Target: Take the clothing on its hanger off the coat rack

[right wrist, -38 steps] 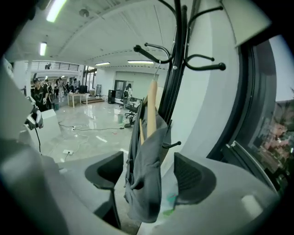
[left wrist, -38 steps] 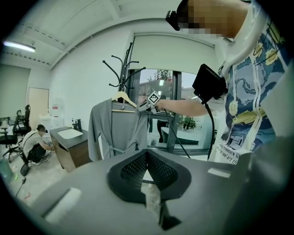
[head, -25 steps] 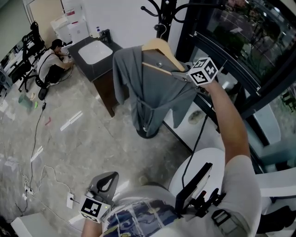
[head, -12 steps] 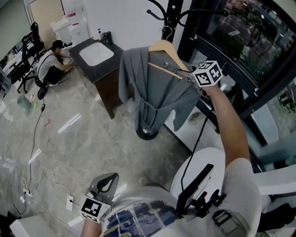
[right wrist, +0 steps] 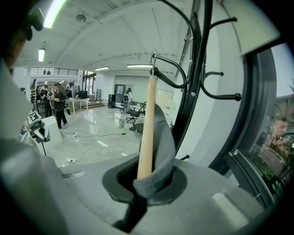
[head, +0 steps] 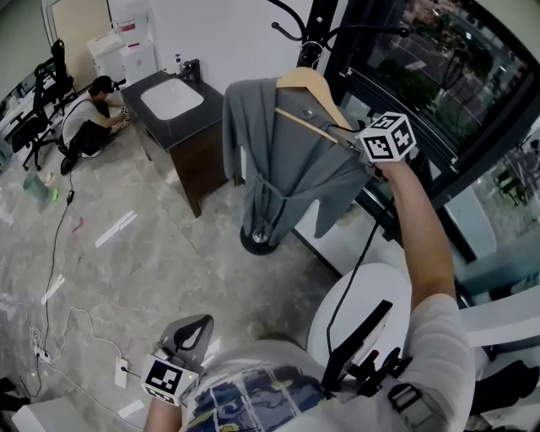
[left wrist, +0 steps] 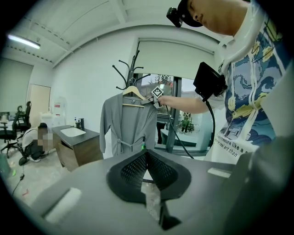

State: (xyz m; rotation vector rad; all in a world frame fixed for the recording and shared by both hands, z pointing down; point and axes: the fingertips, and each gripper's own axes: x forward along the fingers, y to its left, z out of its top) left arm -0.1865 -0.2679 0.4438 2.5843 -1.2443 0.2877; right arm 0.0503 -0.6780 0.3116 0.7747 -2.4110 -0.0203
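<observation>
1. The right gripper (head: 348, 133), upper right of the head view, is clamped tight on one end of the light wooden hanger (head: 305, 84), with a fold of the grey belted robe (head: 287, 169) pinched in too.
2. The robe's draped on that hanger at top centre, with the hanger's hook right up at the black metal coat rack (head: 319, 25).
3. The left gripper (head: 192, 331) is down at bottom left, jaws closed together with nothing in them.

1. The right arm (head: 419, 232) reaches up and forward; the right gripper (right wrist: 148, 180) has its jaws clamped on the hanger (right wrist: 147, 128).
2. The left gripper (left wrist: 146, 158) hangs low by the waist, jaws together, empty.
</observation>
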